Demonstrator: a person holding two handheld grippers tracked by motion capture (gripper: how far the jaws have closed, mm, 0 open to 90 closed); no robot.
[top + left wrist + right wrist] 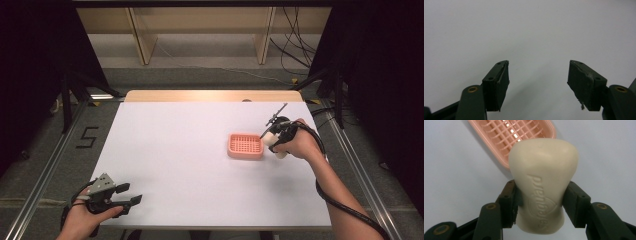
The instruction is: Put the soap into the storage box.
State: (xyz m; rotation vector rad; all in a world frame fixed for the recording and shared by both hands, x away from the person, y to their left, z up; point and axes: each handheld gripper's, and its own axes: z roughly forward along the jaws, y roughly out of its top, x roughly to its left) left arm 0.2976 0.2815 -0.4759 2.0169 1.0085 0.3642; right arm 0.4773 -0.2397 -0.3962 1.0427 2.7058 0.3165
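Observation:
A cream bar of soap with raised lettering is clamped between the jaws of my right gripper. In the high view that gripper hovers just right of a pink soap dish with a grid floor, and the pale bar of soap pokes out below the hand. In the right gripper view the pink soap dish lies beyond the soap, partly hidden by it. My left gripper rests at the table's near left corner, jaws apart. Its jaws stand wide over bare white surface with nothing between them.
The white table top stretches wide between the two hands. A wooden strip runs along its far edge. Metal rails flank the table on the floor, and cables lie behind it at the right.

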